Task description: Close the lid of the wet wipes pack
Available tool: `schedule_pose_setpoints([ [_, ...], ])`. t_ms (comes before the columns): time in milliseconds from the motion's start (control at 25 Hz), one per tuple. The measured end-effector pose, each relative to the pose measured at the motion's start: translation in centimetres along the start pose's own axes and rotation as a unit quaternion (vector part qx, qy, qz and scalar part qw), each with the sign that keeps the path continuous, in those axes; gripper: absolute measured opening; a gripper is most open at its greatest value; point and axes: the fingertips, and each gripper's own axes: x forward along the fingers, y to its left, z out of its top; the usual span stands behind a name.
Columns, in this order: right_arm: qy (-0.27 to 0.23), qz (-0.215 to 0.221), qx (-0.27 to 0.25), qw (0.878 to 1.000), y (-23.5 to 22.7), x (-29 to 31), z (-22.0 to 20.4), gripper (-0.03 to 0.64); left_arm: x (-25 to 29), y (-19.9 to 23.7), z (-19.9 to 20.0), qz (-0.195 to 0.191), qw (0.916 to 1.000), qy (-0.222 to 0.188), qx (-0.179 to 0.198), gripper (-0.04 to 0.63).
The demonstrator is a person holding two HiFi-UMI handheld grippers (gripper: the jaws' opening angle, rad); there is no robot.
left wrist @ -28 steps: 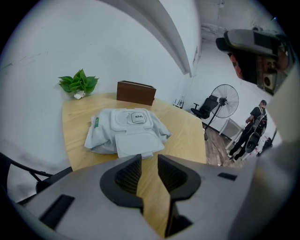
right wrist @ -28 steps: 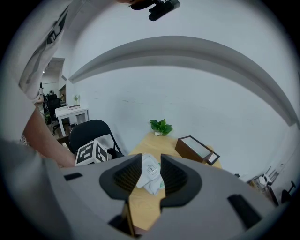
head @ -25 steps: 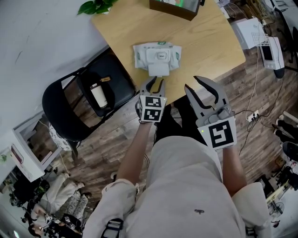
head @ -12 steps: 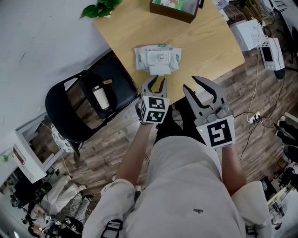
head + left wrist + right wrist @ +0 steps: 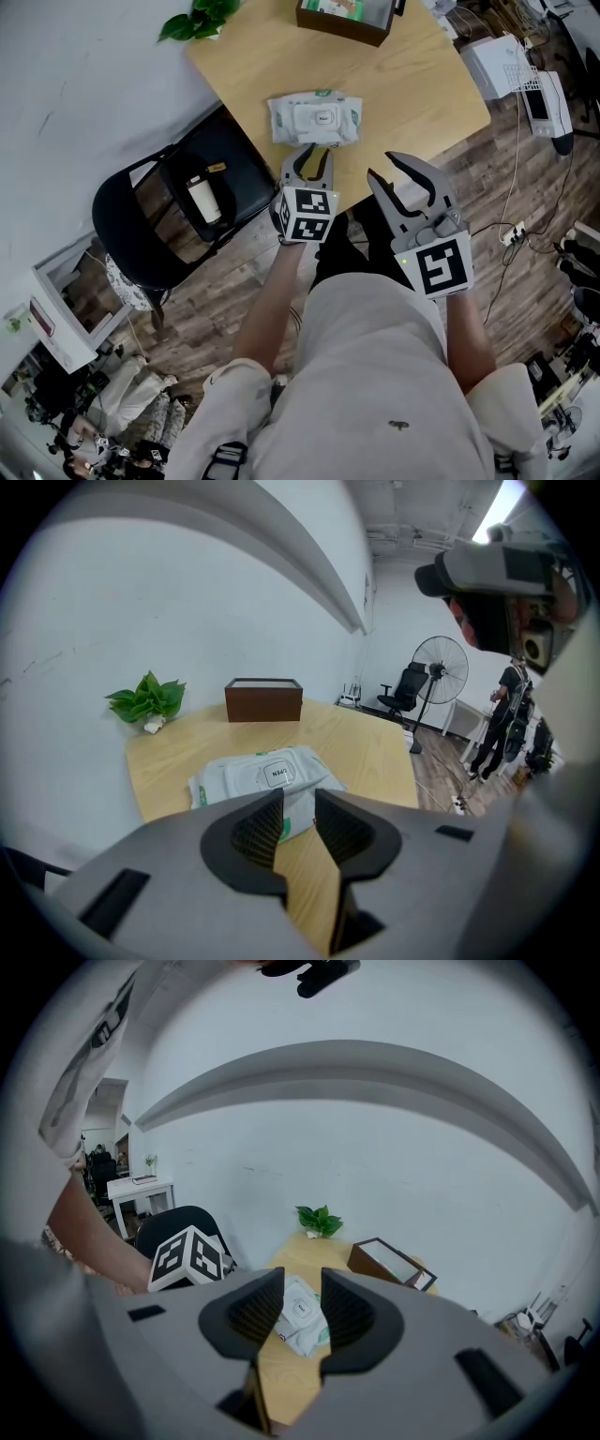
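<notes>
The white wet wipes pack lies flat on the light wooden table, near its front edge. Its lid lies flat on the pack's top, seen too in the left gripper view. My left gripper hovers just in front of the pack, at the table edge. Its jaws stand slightly apart with nothing between them. My right gripper hangs open to the right, off the table's front edge, and holds nothing. In its own view the pack shows beyond the jaws.
A brown open box and a small green plant stand at the table's far side. A black chair with a bottle on its seat is left of the table. Cables and devices lie on the floor at right.
The open lid flap that hung toward the table's front edge has folded down flat onto the pack. My left gripper rose and moved forward toward the pack. The right gripper kept still.
</notes>
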Motion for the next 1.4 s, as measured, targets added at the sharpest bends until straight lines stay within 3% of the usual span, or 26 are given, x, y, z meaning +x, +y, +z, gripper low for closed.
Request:
schedule_pose_setpoints([
  [600, 0.006, 0.007, 0.0, 1.0, -0.2, 0.0, -0.3, 0.115, 1.3, 1.6, 1.9, 0.012, 0.9999, -0.009, 0.005, 0.086],
  [1080, 0.009, 0.002, 0.009, 1.0, -0.7, -0.2, -0.9, 0.115, 3.9, 3.6, 2.2, 0.025, 0.9987, 0.011, 0.043, 0.071],
  [1400, 0.013, -0.004, 0.012, 1.0, -1.1, -0.4, -1.2, 0.115, 5.1, 4.2, 2.2, 0.028, 0.9984, 0.021, 0.044, 0.063],
])
